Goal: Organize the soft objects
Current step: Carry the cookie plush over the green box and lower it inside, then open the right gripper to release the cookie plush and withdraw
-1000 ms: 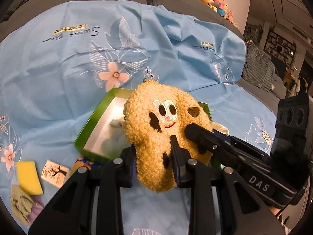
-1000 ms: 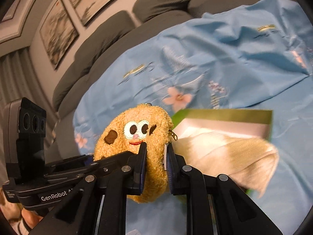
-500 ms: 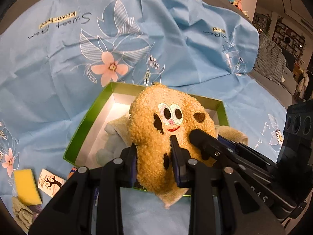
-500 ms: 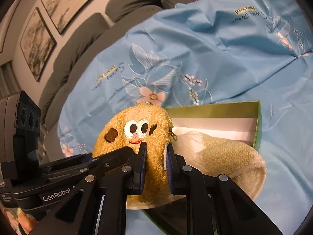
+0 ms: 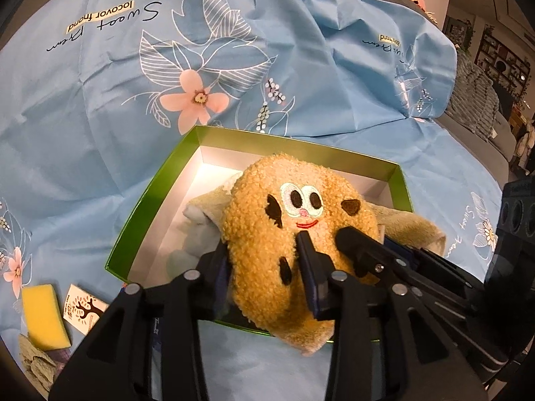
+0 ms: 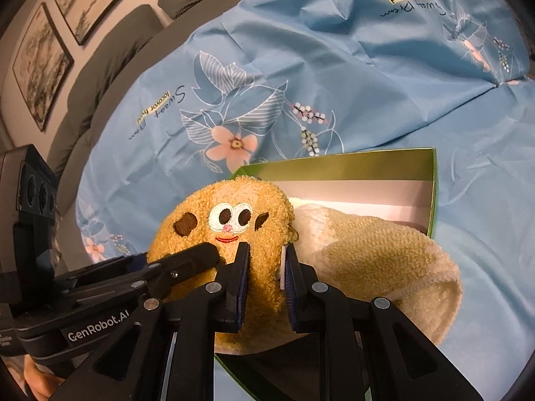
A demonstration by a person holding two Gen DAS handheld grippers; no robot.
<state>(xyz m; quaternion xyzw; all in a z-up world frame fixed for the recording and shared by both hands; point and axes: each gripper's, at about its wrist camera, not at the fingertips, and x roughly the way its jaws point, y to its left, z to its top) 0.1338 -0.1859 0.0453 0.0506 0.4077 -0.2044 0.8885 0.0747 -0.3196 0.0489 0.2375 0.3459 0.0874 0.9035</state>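
A fuzzy golden potato plush (image 5: 294, 234) with a stitched face is held by both grippers over a green box (image 5: 157, 193) with a white inside. My left gripper (image 5: 264, 260) is shut on the plush's lower left part. My right gripper (image 6: 265, 260) is shut on its right edge (image 6: 267, 234). A beige towel (image 6: 374, 254) lies in the box (image 6: 431, 180) under the plush and spills over the near rim. The towel also shows in the left wrist view (image 5: 408, 227).
A light blue floral sheet (image 5: 167, 67) covers a grey sofa. At the lower left lie a yellow sponge (image 5: 41, 314), a small printed card (image 5: 83, 307) and a greenish cloth (image 5: 36, 364). Framed pictures (image 6: 40, 60) hang on the wall.
Both grippers have carried the plush forward and down over the box. The box and towel now sit closer and lower under the plush.
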